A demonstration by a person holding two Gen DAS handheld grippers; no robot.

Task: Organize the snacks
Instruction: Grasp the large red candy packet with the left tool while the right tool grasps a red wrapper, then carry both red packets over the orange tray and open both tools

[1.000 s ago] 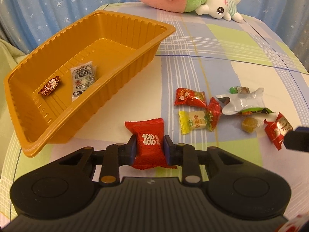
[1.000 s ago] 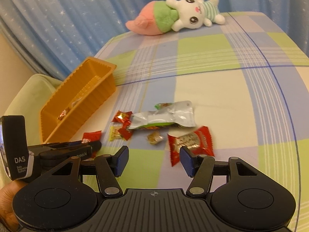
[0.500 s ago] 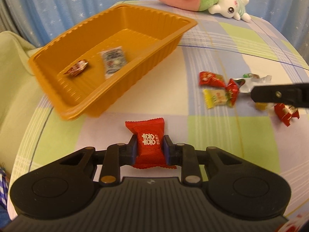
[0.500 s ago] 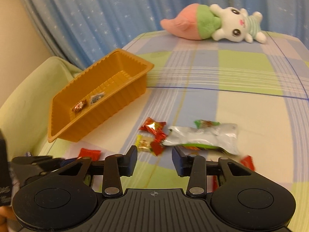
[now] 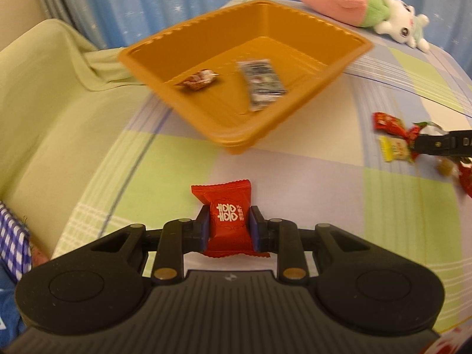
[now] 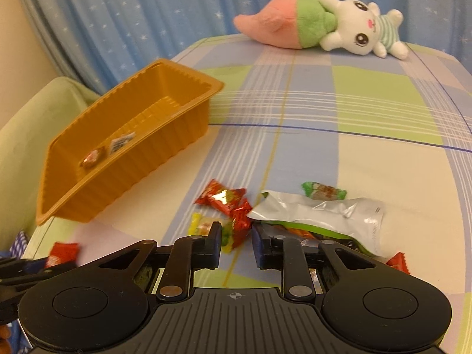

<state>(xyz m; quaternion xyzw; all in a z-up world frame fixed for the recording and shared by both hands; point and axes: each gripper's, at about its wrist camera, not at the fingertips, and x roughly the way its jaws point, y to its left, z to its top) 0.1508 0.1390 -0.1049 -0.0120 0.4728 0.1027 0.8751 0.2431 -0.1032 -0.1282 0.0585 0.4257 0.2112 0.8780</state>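
My left gripper (image 5: 229,230) is shut on a red candy packet (image 5: 228,215), held above the checked cloth just short of the orange tray (image 5: 309,29). In the tray lie a brown-red candy (image 5: 199,79) and a grey packet (image 5: 262,82). My right gripper (image 6: 236,242) is low over the loose snacks. Its jaws are closing on the right end of a yellow-green candy (image 6: 228,236), with a red foil candy (image 6: 243,221) touching it. The right gripper's fingers (image 5: 436,144) also show from the side in the left wrist view.
Around the right gripper lie a silver pouch (image 6: 321,212), a green candy (image 6: 323,191), another red foil candy (image 6: 219,196) and a red packet (image 6: 398,261). A plush toy (image 6: 318,26) lies at the back. A green cushion (image 5: 44,103) borders the table's left edge.
The left gripper carried the red packet leftward, nearer the tray's front corner. The right gripper moved left from the red packet to the yellow-green candy, and its jaws narrowed from wide apart to nearly together.
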